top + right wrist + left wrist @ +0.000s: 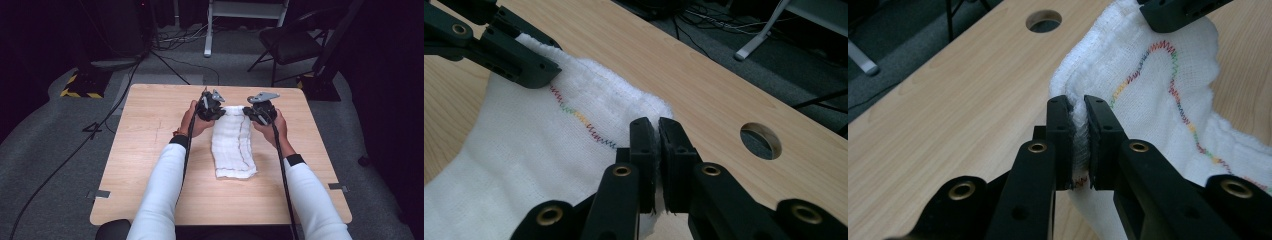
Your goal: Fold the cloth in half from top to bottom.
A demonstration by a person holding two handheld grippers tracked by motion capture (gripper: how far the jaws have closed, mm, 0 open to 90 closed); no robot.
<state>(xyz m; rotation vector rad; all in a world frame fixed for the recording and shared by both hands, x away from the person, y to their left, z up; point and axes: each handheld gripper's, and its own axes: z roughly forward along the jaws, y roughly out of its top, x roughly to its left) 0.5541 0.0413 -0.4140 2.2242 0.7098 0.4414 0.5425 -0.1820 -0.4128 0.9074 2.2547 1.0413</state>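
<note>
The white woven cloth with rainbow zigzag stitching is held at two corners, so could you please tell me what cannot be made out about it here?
- White woven cloth: in the high view, its far corners are covered by the left gripper and the right gripper.
- Left gripper view: the pinched corner sits between the shut jaws; the cloth's lower part is cut off by the frame edge.
- Right gripper view: the same.
- High view: the rainbow stitching is too small to read colours.

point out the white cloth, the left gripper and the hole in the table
white cloth (232, 150), high view, middle of the flat part
left gripper (1078, 112), left gripper view, between its fingertips
hole (761, 140), right gripper view, its opening
</note>
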